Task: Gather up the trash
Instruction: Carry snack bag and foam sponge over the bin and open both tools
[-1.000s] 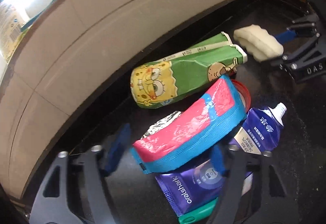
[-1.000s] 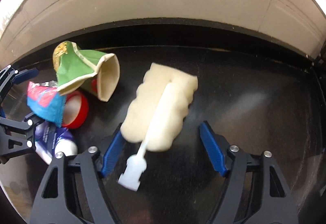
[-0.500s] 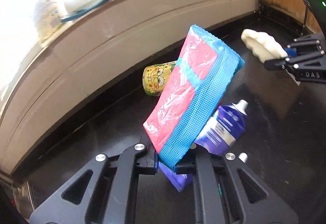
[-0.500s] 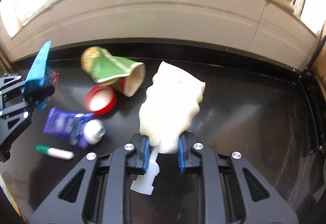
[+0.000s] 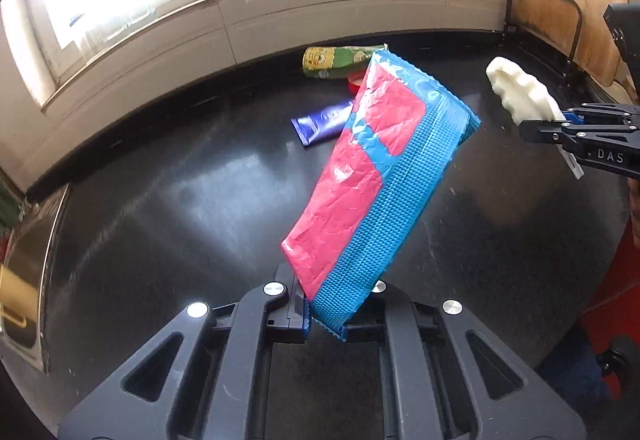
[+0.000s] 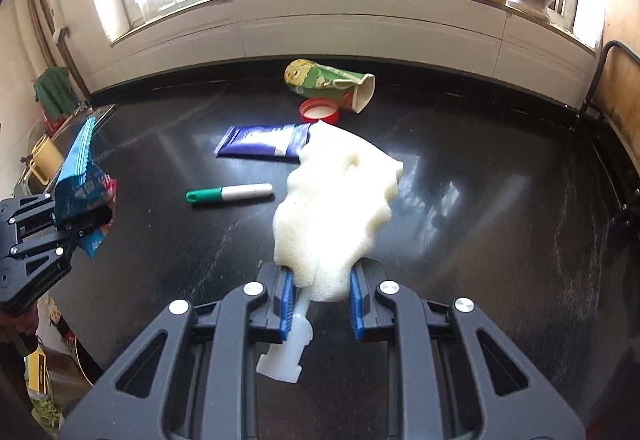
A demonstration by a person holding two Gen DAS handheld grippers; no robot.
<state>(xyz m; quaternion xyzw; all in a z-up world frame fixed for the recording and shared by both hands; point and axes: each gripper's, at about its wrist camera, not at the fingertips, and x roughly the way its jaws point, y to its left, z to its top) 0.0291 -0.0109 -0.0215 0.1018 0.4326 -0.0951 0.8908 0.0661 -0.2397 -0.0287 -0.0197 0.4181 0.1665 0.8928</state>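
My left gripper (image 5: 325, 322) is shut on a pink and blue snack wrapper (image 5: 376, 180) and holds it above the black countertop (image 5: 180, 200). My right gripper (image 6: 320, 296) is shut on a white sponge brush (image 6: 336, 208), also lifted off the counter. The sponge brush also shows in the left wrist view (image 5: 520, 96), and the wrapper in the right wrist view (image 6: 82, 180). On the counter lie a green SpongeBob paper cup (image 6: 328, 84), a red lid (image 6: 319, 111), a purple tube (image 6: 264, 140) and a green and white marker (image 6: 230, 193).
A white tiled ledge (image 6: 320, 24) runs behind the counter, with bottles and jars on the windowsill above. A metal sink (image 5: 28, 252) lies at the counter's left end. A wooden board behind a metal rail (image 5: 560, 28) stands at the right.
Both grippers closed and lifted: the left took the wrapper, the right took the sponge brush. Both have pulled up and back from the counter.
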